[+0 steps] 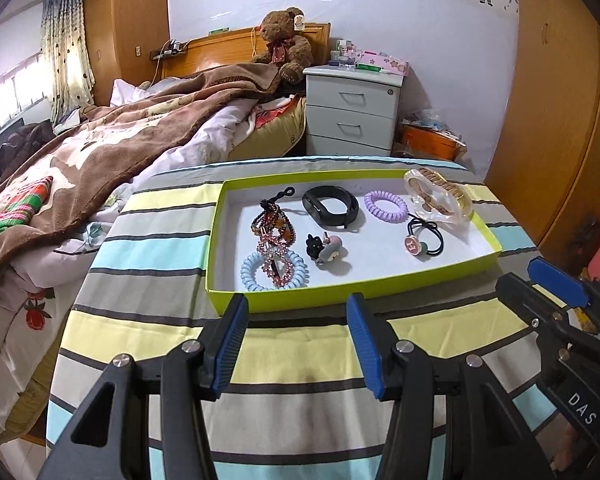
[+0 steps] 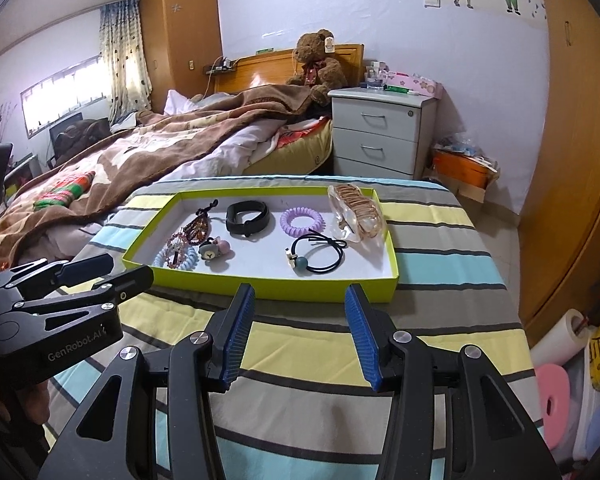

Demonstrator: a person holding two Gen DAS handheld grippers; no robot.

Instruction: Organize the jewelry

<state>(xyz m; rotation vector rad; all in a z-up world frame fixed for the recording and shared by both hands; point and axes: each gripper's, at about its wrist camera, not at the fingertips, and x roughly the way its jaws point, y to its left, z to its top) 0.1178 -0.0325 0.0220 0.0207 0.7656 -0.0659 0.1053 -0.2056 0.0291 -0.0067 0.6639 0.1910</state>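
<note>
Behind us runs a bedroom: a bed [image 1: 112, 140] with a brown blanket on the left, a wooden wardrobe [image 1: 560, 120] on the right, a grey drawer unit [image 1: 352, 112] at the far wall and a teddy bear [image 1: 284, 44] against the headboard.

We work over a striped cloth [image 1: 172, 248] in yellow, blue and grey. On it, just beyond our fingertips, lies a shallow green tray [image 1: 300, 298] with a white floor, and all the jewelry sits inside it.

At the far right, a clear hair claw [image 1: 440, 196] with gold trim leans on the tray's corner. Left of it come a lilac coil tie [image 1: 385, 205] and a black band [image 1: 330, 206]. At the near right lies a black elastic [image 1: 424, 238] with a round pink charm. Near the middle sits a small clip [image 1: 325, 249] with a cartoon face. On the left, beaded chains [image 1: 272, 236] trail in a heap from far to near, their near end lying over a pale blue coil tie [image 1: 274, 271].

Our left gripper [image 1: 296, 340] hovers above the cloth at the tray's near wall, its blue pads [image 1: 232, 344] spread wide and holding nothing. Our right gripper [image 2: 300, 332] does the same near the tray's right half, pads [image 2: 362, 336] wide apart and bare. Each gripper shows at the edge of the other's view, well apart.
</note>
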